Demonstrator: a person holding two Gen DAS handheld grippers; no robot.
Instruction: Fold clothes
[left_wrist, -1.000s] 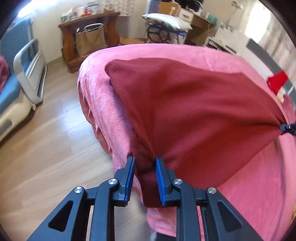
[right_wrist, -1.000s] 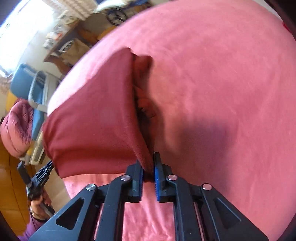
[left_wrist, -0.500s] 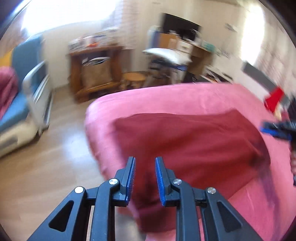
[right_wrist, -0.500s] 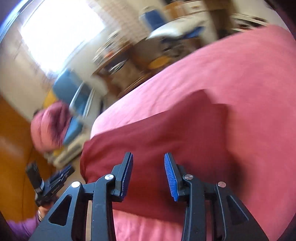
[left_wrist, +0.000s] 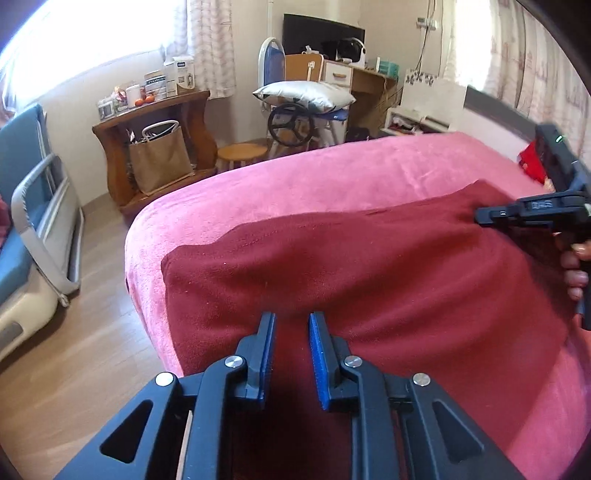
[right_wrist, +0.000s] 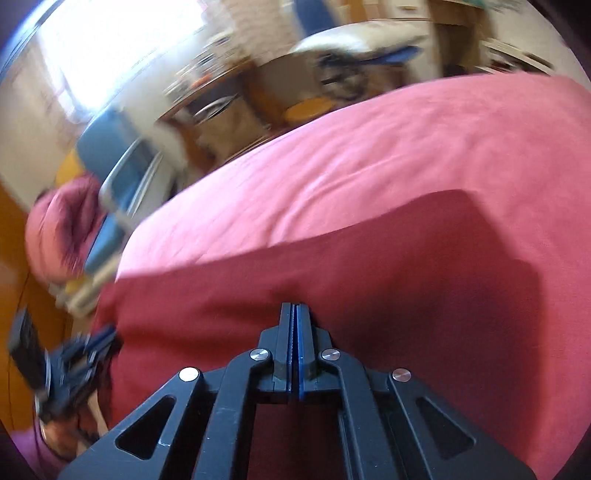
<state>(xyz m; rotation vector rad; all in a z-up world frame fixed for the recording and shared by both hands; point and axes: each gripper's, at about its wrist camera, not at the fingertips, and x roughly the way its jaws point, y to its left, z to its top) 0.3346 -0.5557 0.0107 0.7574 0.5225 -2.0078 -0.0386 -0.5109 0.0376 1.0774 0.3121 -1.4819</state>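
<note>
Jaws of the left gripper (left_wrist: 291, 325) gape empty, while the right gripper (right_wrist: 295, 314) has its jaws pressed together, pinching nothing visible. Dark red garment (left_wrist: 351, 273) lies flat on the pink bed (left_wrist: 295, 173), apparently folded once; further folds likely remain.

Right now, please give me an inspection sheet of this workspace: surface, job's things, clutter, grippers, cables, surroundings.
Surface: bed covered by a pink blanket, smooth.
Job's things: dark red garment lying spread on the blanket near the bed's edge, no sharp wrinkles visible.
Clutter: small bright red item at the far right side of the bed; what it is cannot be told.
Grippers: left gripper open, over the garment, gripping nothing; right gripper with jaws together above the garment; whether cloth is pinched cannot be told.
Cables: a wire hangs on the far wall.
Surroundings: wooden side table with a tote bag, pillow, round stool, blue chair, wood floor.
</note>
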